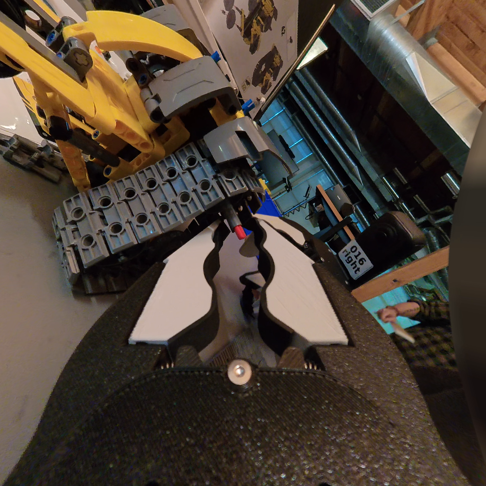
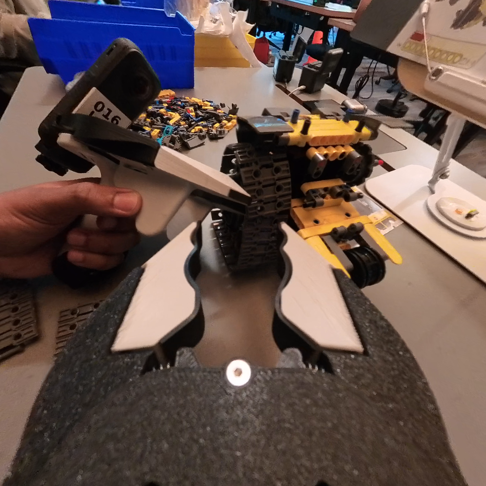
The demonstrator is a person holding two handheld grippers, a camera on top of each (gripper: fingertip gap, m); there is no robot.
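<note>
Two grippers met at a yellow tracked model [image 2: 328, 136] that stood tipped on end on the grey table [image 2: 420, 328], its fork-like front resting on the surface to the right. My left gripper [image 1: 238, 223], gripped in my hand [image 2: 65, 215], came in from the left with its tips against the upper run of the grey tread [image 1: 147, 205]. This looked like a steadying hold for a model that might not balance alone. Its fingers were drawn fairly close, a red-tipped axle [image 1: 238, 232] showing in the gap between them. Whether they actually clamped any part was hidden behind the tread, so I cannot tell. My right gripper [image 2: 239, 231] waited near the lower run of the same tread with its fingers spread wide, empty, seemingly just short of contact. Loose pieces [image 2: 189, 118] lay heaped on the far side of the table, in front of blue bins [image 2: 118, 47]. Spare tread strips [image 2: 15, 323] sat flat at the near left. A printed instruction sheet [image 1: 263, 47] stood propped behind the model.
</note>
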